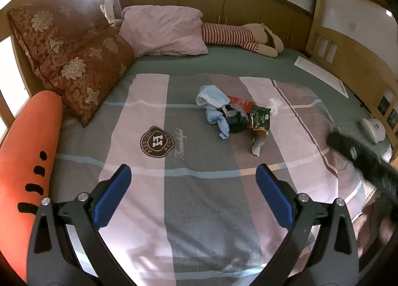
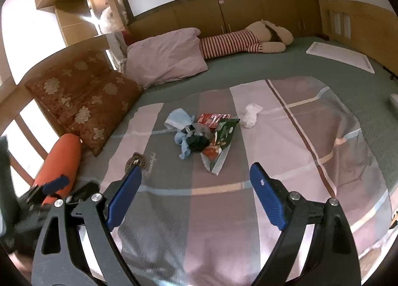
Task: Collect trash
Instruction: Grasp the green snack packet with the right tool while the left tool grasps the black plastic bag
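Observation:
A small heap of trash (image 1: 233, 114) lies in the middle of the plaid bedspread (image 1: 149, 211). It holds a crumpled light-blue mask (image 1: 211, 98), a red wrapper (image 1: 238, 101), a green snack wrapper (image 1: 260, 116) and a dark wad (image 1: 236, 121). A white tissue (image 1: 274, 104) lies just to its right. My left gripper (image 1: 194, 171) hangs open and empty, short of the heap. In the right wrist view the heap (image 2: 199, 134) and tissue (image 2: 251, 114) lie ahead of my right gripper (image 2: 196, 169), which is also open and empty. The left gripper (image 2: 56, 184) shows at that view's lower left.
A brown floral cushion (image 1: 74, 62), a pink pillow (image 1: 164, 29) and an orange carrot plush (image 1: 27, 151) line the left side. A striped doll (image 1: 231, 34) lies at the back. A white flat board (image 1: 321, 74) and a white device (image 1: 373, 129) sit on the right. Wooden cabinets surround the bed.

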The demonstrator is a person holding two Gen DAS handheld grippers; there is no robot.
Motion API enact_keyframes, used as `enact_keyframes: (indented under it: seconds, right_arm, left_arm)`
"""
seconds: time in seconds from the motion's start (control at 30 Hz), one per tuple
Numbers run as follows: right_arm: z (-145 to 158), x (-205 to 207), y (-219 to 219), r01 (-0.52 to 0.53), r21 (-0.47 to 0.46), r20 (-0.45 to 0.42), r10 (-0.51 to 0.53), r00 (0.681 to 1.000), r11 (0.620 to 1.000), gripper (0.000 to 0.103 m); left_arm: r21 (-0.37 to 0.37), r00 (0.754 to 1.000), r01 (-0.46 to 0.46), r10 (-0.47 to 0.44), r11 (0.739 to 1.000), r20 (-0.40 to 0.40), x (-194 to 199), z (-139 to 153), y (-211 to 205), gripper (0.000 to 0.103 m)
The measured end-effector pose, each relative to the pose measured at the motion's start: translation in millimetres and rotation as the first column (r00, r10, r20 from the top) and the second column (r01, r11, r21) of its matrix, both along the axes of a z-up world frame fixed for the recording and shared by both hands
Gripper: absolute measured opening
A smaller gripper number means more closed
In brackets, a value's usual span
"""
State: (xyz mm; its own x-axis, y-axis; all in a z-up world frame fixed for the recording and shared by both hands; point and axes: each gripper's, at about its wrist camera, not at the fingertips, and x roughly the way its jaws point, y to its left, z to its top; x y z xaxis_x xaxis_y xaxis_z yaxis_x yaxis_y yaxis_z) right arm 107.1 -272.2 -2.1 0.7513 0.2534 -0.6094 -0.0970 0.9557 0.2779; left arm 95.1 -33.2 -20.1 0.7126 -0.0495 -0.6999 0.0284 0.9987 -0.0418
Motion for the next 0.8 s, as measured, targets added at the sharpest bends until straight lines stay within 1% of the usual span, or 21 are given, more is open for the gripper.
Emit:
enact_keyframes:
  seconds: [0.03,0.1,0.17,0.23,0.3,0.37,0.43,0.47,0.5,0.53,0.57,0.6,0.67,0.7,0.8]
  right_arm:
    - [-3.1,13.1,-1.1,0.0,0.01,-0.006,0.0,1.0,1.0,0.087]
    - [-15.4,39.6,-2.2,0.004,0.016,-0.045,-0.003,0.999,1.0,0.087]
    - [-36.4,69.8,-2.3,0.011,0.044,-0.116,-0.006,0.993,0.999,0.087]
    - [-58.0,95.6,0.1,0.015,0.048,-0.175,-0.007,0.984,0.999,0.086]
    - [-80.9,120.5,0.7,0.03,0.054,-0.233,-0.017,0.972,0.998,0.081]
    - [-98.2,136.0,-2.3,0.049,0.073,-0.27,-0.028,0.963,0.996,0.077]
    - [-120.1,150.8,-5.8,0.061,0.103,-0.326,-0.024,0.945,0.993,0.069]
    - [-127.2,154.3,-6.9,0.057,0.125,-0.345,-0.011,0.938,0.99,0.063]
    - [-131.5,156.1,-7.2,0.052,0.145,-0.356,0.003,0.935,0.988,0.06]
    - [-134.0,157.4,-7.2,0.041,0.159,-0.36,0.019,0.933,0.986,0.053]
    - [-132.8,157.6,-6.6,0.028,0.163,-0.353,0.032,0.935,0.986,0.043]
    - [-130.4,156.8,-6.7,0.022,0.165,-0.346,0.038,0.937,0.986,0.031]
    - [-120.4,152.9,-12.6,0.038,0.192,-0.33,0.028,0.944,0.981,0.02]
    - [-115.7,151.3,-15.3,0.05,0.205,-0.321,0.019,0.947,0.977,0.017]
    - [-90.4,144.5,-28.2,0.081,0.236,-0.265,-0.016,0.964,0.968,0.014]
  left_arm:
    - [-0.001,1.0,-0.002,0.002,1.0,-0.002,0.5,-0.4,0.3,0.1]
    - [-0.009,1.0,-0.007,0.007,1.0,-0.002,1.3,0.1,1.5,0.1]
    - [-0.014,1.0,-0.012,0.012,1.0,0.0,1.8,0.8,3.4,0.1]
    - [-0.017,1.0,-0.016,0.016,1.0,-0.002,3.2,0.2,4.8,0.1]
    - [-0.013,1.0,-0.022,0.022,1.0,-0.007,5.2,-2.3,5.3,0.1]
    - [-0.011,1.0,-0.022,0.022,1.0,-0.012,7.1,-5.0,4.8,0.1]
    - [-0.007,1.0,-0.015,0.015,1.0,-0.014,9.7,-8.0,2.9,0.1]
    - [-0.003,1.0,-0.013,0.013,1.0,-0.015,10.9,-9.4,1.2,0.1]
    - [0.003,1.0,-0.008,0.008,1.0,-0.015,12.7,-11.2,-1.1,0.1]
    - [0.009,1.0,-0.002,0.002,1.0,-0.017,14.7,-12.7,-3.9,0.1]
    - [0.018,1.0,0.006,-0.005,1.0,-0.018,17.1,-14.0,-8.2,0.1]
    - [0.026,1.0,0.013,-0.013,1.0,-0.017,19.9,-15.2,-13.2,0.1]
    - [0.039,1.0,0.028,-0.027,0.999,-0.009,27.9,-18.9,-22.4,0.1]
    - [0.047,0.999,0.039,-0.039,0.998,-0.01,34.1,-22.3,-28.3,0.1]
    - [0.065,0.997,0.072,-0.071,0.995,-0.016,55.4,-35.6,-44.7,0.1]
